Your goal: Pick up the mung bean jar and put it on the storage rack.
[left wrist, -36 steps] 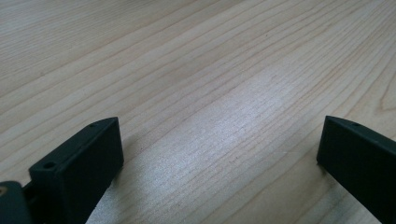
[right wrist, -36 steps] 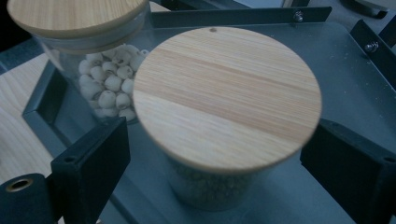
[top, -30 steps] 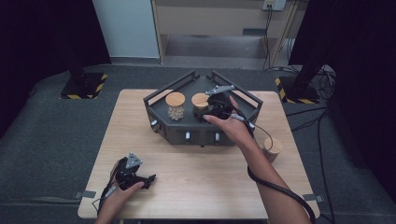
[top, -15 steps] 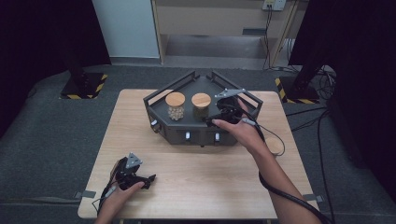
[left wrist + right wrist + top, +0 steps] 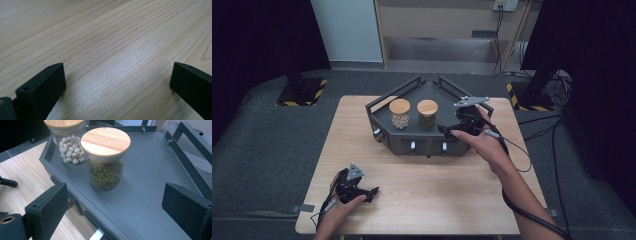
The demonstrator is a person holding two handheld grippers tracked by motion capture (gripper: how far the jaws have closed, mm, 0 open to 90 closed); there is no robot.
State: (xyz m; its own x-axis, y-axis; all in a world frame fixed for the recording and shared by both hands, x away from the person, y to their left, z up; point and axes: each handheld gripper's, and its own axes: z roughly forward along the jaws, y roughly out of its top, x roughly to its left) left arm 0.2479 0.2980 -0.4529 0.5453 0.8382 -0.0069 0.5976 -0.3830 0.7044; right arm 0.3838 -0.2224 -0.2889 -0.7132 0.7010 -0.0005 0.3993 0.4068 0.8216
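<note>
1. Tongs first: your right tongs (image 5: 447,130) are hovering over the right part of the dark tray (image 5: 447,95), with the jaws standing wide apart and nothing between them.
2. Your right hand (image 5: 482,142) is reaching in from the near right side of the tray and is aiming those tongs leftward, toward the two jars.
3. You are facing the green-bean jar (image 5: 106,160) in the right gripper view; it is standing ahead of the jaws and apart from them, not touched by either pad.
4. That jar is sitting upright on the tray floor, so its long axis is running vertically and its round wooden lid (image 5: 105,141) is pointing straight up.
5. In the high view the green-bean jar (image 5: 427,114) is sitting near the middle of the tray, just beside the white-bean jar (image 5: 400,114), which is on its left and is also standing upright under a wooden lid.
6. The tray itself is resting on the far half of the wooden surface (image 5: 437,200).
7. Your left tongs (image 5: 373,191) are lying low at the near left corner of the surface, well apart from the tray.
8. In the left gripper view, their jaws are gaping wide over bare wood grain, gripping nothing.
</note>
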